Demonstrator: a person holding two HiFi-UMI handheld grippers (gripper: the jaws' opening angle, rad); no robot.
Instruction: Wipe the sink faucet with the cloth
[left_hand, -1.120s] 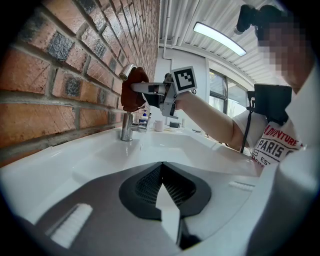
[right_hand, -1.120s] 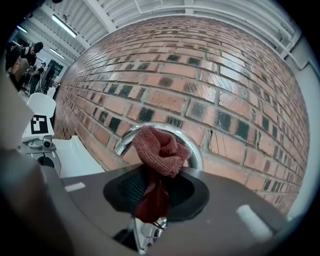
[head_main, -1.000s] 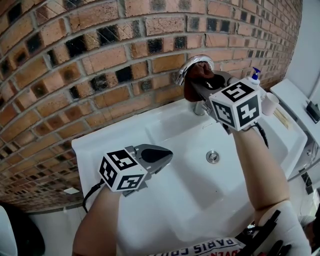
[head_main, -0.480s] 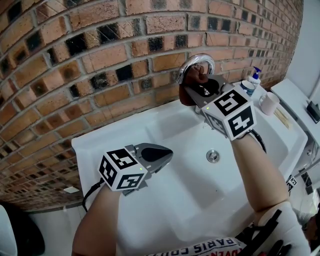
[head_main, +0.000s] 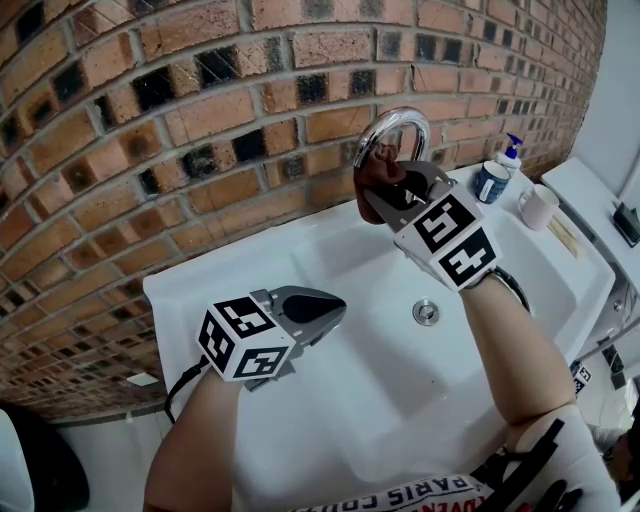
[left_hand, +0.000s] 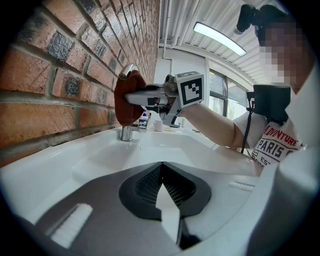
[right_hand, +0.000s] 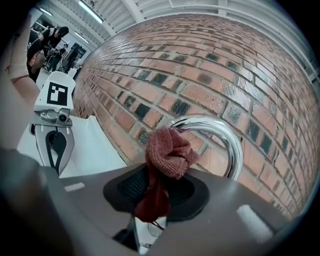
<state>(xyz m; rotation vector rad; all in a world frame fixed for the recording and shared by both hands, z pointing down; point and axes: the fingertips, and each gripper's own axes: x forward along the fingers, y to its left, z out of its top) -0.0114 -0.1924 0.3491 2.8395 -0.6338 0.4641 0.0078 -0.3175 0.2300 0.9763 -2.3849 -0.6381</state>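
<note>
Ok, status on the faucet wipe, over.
Right gripper shut on red cloth, cloth against the faucet spout. Left gripper shut, empty, above the sink. Nothing in the way; mug and soap bottle sit clear on the right.

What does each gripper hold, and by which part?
The right gripper pinches the red cloth by its lower bunched end; the left gripper holds nothing.

The white ceramic sink basin (head_main: 400, 370) lies open. At 12 o'clock the red-brown brick wall (head_main: 200, 110) closes in behind the curved chrome faucet (head_main: 398, 118); a blue mug (head_main: 490, 182) and white mug (head_main: 538, 207) crowd 2 o'clock.
</note>
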